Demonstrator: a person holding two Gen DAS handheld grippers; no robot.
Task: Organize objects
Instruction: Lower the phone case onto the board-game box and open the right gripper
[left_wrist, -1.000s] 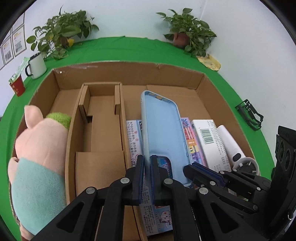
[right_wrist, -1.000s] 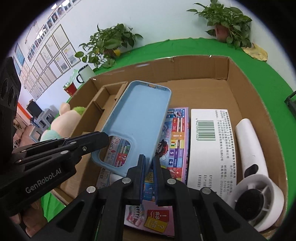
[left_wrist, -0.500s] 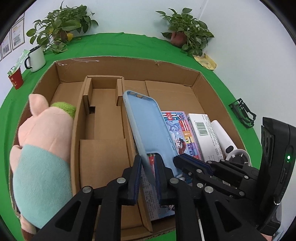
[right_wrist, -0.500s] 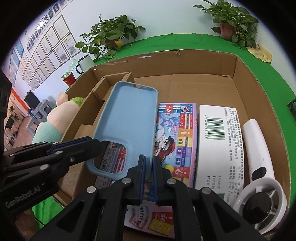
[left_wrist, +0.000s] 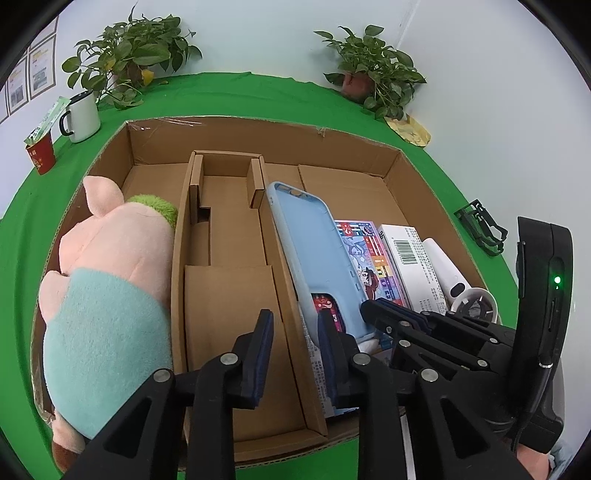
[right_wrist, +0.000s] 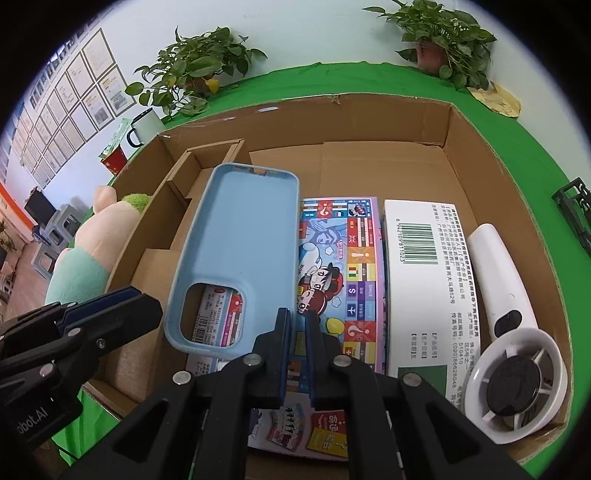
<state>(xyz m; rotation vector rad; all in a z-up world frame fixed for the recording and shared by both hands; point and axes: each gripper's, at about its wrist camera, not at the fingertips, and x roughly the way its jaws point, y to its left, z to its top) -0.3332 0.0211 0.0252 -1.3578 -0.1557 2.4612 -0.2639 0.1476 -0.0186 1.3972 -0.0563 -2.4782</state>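
A light blue phone case (right_wrist: 236, 254) is held above the right part of a cardboard box (right_wrist: 476, 147); it also shows in the left wrist view (left_wrist: 317, 254). My right gripper (right_wrist: 300, 325) is shut on the case's lower right edge. My left gripper (left_wrist: 295, 328) is open, its fingers apart just left of the case, above the box's cardboard divider (left_wrist: 280, 280). Under the case lie a colourful game box (right_wrist: 343, 273), a white barcode box (right_wrist: 428, 280) and a white handheld fan (right_wrist: 509, 332).
A pink and teal plush toy (left_wrist: 99, 291) fills the box's left compartment. The middle compartment (left_wrist: 229, 236) holds only cardboard inserts. On the green table stand a white mug (left_wrist: 83, 116), a red cup (left_wrist: 40, 155), two potted plants and a dark clip (left_wrist: 480, 225).
My left gripper has opened and let go of the phone case. The case now hangs from my right gripper alone. Both views have pulled back from the box.
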